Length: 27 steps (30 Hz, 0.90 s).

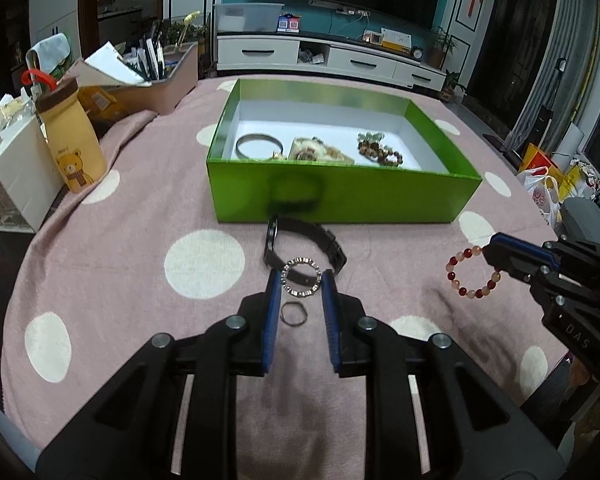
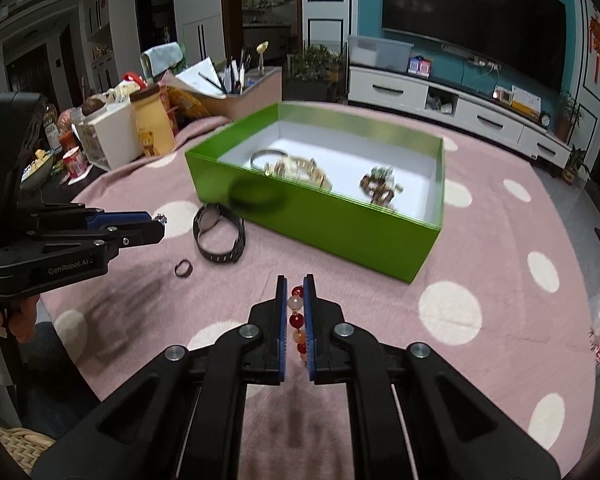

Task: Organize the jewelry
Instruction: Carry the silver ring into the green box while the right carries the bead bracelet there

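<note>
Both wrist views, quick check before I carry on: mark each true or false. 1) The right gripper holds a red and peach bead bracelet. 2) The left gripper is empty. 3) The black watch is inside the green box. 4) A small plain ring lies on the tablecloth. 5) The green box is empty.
1) True: the right gripper is shut on the bead bracelet.
2) False: the left gripper grips a sparkly ring-shaped bangle between its pads.
3) False: the black watch lies on the tablecloth in front of the green box.
4) True: the small ring lies there.
5) False: it holds several pieces already.
</note>
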{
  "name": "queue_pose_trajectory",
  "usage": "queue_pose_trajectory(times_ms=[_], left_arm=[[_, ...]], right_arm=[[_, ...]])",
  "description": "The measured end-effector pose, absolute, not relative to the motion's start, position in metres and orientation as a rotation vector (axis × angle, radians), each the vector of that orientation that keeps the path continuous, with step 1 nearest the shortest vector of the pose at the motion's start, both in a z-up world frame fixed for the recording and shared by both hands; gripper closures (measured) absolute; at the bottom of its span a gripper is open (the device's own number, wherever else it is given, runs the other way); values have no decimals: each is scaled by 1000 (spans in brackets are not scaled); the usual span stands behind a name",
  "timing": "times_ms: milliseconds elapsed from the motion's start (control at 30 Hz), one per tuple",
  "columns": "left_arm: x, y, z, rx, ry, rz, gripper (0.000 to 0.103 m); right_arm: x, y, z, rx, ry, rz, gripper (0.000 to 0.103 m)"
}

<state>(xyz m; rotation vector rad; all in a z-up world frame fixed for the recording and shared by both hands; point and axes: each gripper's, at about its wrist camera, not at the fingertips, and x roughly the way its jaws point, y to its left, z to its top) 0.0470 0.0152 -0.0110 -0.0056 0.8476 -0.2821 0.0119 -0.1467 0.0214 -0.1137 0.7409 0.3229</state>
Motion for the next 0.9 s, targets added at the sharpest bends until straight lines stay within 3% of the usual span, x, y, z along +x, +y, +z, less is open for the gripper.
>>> queue_pose_trajectory(times_ms=[900], left_arm=[[97, -4, 49, -4, 778, -312, 83]], right_arm=[[57, -170, 96, -90, 589, 292, 96]])
